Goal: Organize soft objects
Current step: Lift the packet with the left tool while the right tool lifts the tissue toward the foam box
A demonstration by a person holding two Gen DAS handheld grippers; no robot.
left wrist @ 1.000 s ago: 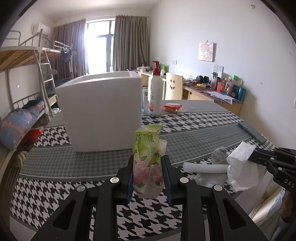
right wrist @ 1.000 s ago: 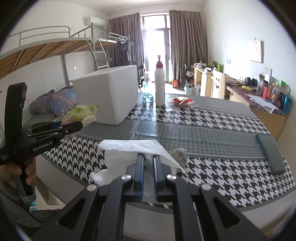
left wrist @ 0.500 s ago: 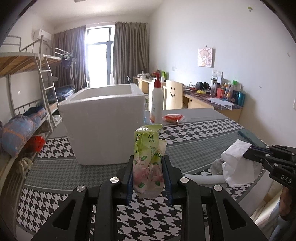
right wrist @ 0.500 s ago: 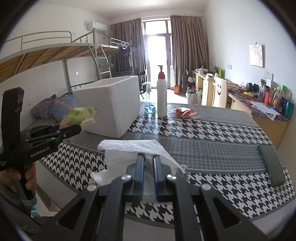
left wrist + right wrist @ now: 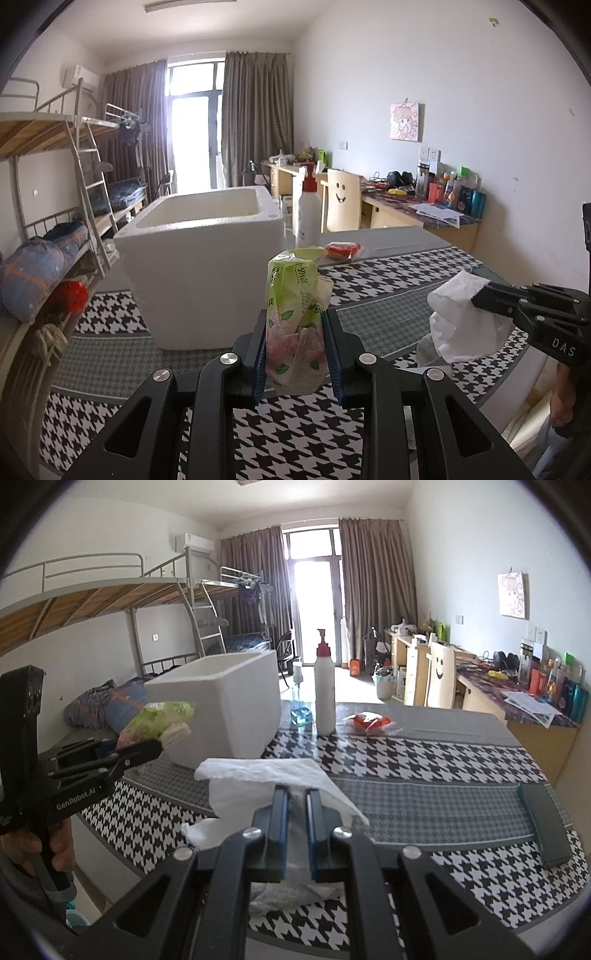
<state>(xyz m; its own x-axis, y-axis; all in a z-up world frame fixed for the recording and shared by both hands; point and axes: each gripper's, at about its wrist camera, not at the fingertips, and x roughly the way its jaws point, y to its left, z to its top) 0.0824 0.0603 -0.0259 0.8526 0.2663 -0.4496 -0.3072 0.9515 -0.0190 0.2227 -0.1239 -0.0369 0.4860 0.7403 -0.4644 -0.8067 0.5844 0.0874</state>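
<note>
My left gripper [image 5: 295,325] is shut on a green and pink tissue pack [image 5: 293,317], held upright above the houndstooth table [image 5: 295,435]. Behind the pack stands an open white foam box [image 5: 199,266]. In the right wrist view the same pack [image 5: 159,720] sticks out of the left gripper [image 5: 147,746] beside the foam box [image 5: 221,705]. My right gripper [image 5: 297,801] is shut on a crumpled white paper towel [image 5: 251,786], lifted off the table. The towel [image 5: 458,321] also hangs from the right gripper [image 5: 480,295] at the right of the left wrist view. A grey cloth [image 5: 284,893] lies under the right gripper.
A white pump bottle [image 5: 324,690] with a red top and a red packet [image 5: 369,720] stand behind the box. A dark green flat case [image 5: 546,823] lies at the table's right edge. Bunk beds [image 5: 44,192] line the left wall, desks [image 5: 417,210] the right.
Both grippers have risen a little with their loads; the foam box's open top now shows from above. The white roll on the table near the towel has dropped out of sight.
</note>
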